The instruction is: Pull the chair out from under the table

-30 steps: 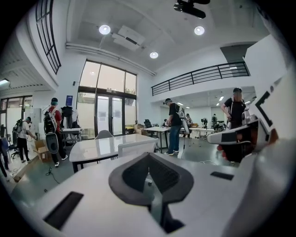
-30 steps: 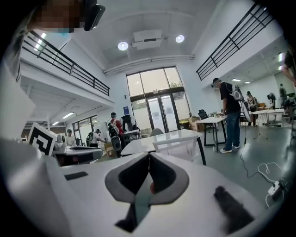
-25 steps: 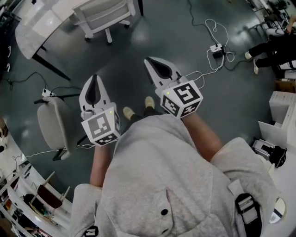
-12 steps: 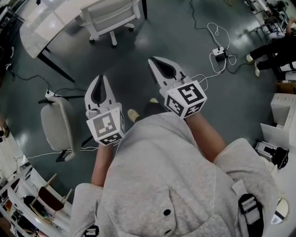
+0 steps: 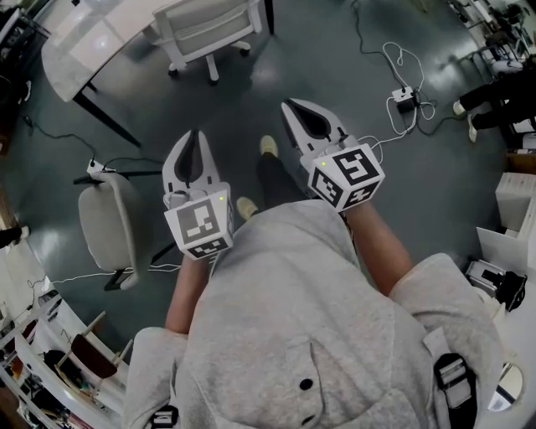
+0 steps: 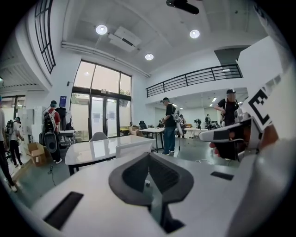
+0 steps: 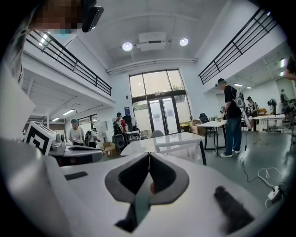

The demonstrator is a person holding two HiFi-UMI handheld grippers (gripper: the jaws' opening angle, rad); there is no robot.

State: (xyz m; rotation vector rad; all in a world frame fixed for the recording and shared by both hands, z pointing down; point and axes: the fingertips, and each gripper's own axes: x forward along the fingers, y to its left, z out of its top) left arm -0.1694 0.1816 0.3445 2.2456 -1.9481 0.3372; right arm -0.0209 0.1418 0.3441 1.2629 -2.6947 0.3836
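Saw a glossy white top on the table [image 5: 84, 46], mirroring lights. Found the chair [image 5: 209, 23] under it in smooth white plastic. Noted beside the table a dark, smooth floor [image 5: 243, 100] with a dull sheen. Saw matt white plastic shells on left gripper [image 5: 198, 136] and right gripper [image 5: 291, 105], ribbed dark-grey pads [image 6: 159, 175], soft grey cloth on the sweater [image 5: 285, 318].
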